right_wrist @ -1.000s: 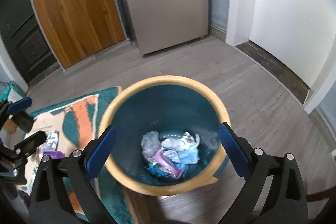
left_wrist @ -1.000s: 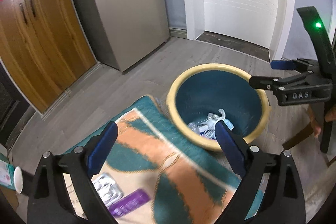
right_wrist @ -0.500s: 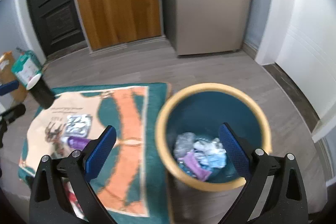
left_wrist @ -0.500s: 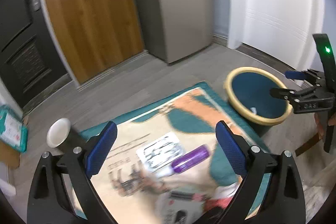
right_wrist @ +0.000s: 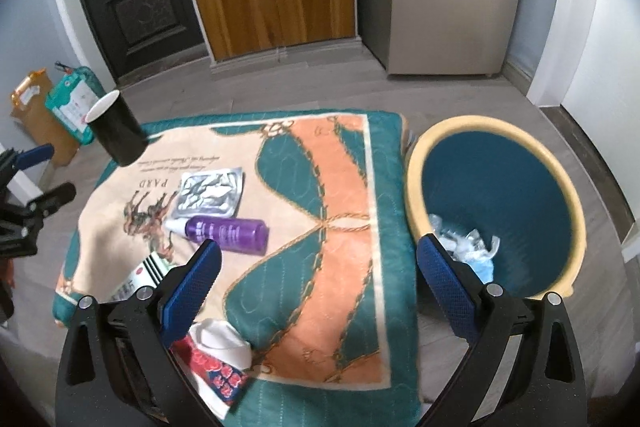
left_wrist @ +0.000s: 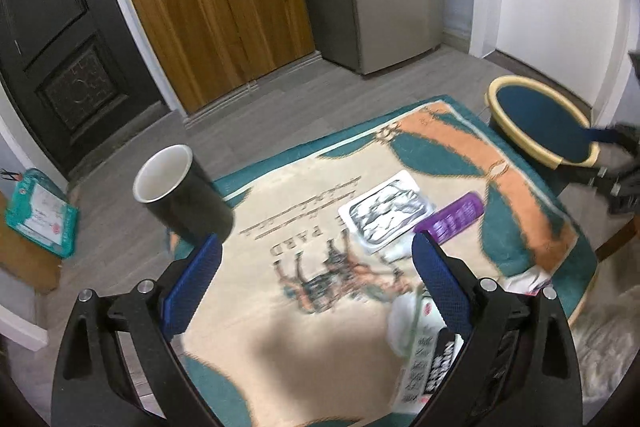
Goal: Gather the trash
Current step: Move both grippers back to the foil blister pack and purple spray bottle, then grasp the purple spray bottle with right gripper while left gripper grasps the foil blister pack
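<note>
With both the left hand-held gripper (left_wrist: pixel 314 279) and right hand-held gripper (right_wrist: pixel 316 271) open and empty, approach the purple bottle (right_wrist: pixel 228 233) beside the foil pack (right_wrist: pixel 210 191) across its width, then carry it to the bin (right_wrist: pixel 496 211).

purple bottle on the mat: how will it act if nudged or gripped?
The bottle lies on its side and looks round, so a nudge would probably roll it. Its smooth plastic may slip between pads. The soft mat should damp rolling somewhat.

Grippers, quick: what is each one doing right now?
Left gripper: open, holding nothing.
Right gripper: open, holding nothing.
</note>
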A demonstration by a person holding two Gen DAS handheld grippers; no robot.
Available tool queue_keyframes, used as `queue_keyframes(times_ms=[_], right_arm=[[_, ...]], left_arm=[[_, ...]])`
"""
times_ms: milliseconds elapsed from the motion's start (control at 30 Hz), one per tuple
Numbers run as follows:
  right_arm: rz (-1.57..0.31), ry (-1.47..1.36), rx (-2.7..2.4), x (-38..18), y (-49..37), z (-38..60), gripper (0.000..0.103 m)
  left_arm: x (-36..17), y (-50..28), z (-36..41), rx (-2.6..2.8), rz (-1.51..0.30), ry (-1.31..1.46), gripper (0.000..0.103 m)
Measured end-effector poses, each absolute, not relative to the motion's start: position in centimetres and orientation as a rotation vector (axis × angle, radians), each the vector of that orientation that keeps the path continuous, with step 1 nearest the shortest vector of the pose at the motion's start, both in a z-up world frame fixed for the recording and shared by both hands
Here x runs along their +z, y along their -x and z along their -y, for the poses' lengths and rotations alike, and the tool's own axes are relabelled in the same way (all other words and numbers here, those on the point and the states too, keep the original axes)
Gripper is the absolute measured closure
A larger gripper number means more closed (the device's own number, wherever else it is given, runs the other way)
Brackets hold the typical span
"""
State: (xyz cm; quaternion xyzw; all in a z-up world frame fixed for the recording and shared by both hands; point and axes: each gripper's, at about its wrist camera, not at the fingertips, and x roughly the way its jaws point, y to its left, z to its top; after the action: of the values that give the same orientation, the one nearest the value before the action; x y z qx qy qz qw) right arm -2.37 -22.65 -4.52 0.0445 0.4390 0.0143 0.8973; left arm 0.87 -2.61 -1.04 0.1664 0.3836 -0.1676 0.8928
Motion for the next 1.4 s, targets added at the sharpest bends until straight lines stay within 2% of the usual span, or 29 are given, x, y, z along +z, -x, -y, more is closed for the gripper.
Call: queue_keyframes(times_ms=[400, 700, 767, 833, 867, 933, 1133, 1400], right_arm=[[-0.928, 0.231, 0.275, -8.1, -1.9, 15.6, 0.006], [-0.972, 0.246, 0.351, -11.6, -4.7, 13.5, 0.008], [-0.970, 0.269, 0.385, -12.0, -5.0, 12.7, 0.011], [-0.979, 0.297, 0.411, -12.4, -5.2, 12.1, 0.023], [-0.985, 0.300, 0.423, -12.6, -5.2, 12.0, 0.024], [-1.001, 0.299, 0.451, -13.1, -5.3, 11.7, 0.039], [-1.008, 0.353, 0.502, -13.4, -4.5, 11.3, 0.064], [-1.011, 0.242, 0.451, -9.6, -3.2, 14.9, 0.067]], left_arm=[[-2.6, -3.5, 3.2, -0.433, -0.826, -0.298, 0.009], [-4.7, -6.3, 1.7, -0.399, -0.888, -0.282, 0.009], [-5.2, -6.6, 1.8, -0.399, -0.896, -0.309, 0.009], [-5.6, -7.0, 1.9, -0.396, -0.904, -0.321, 0.009], [-5.8, -7.2, 1.9, -0.394, -0.911, -0.313, 0.009], [-6.0, -7.7, 1.8, -0.389, -0.923, -0.285, 0.009], [-6.5, -8.1, 2.7, -0.386, -0.937, -0.284, 0.009], [-7.1, -8.6, 5.2, -0.426, -0.938, -0.311, 0.008]])
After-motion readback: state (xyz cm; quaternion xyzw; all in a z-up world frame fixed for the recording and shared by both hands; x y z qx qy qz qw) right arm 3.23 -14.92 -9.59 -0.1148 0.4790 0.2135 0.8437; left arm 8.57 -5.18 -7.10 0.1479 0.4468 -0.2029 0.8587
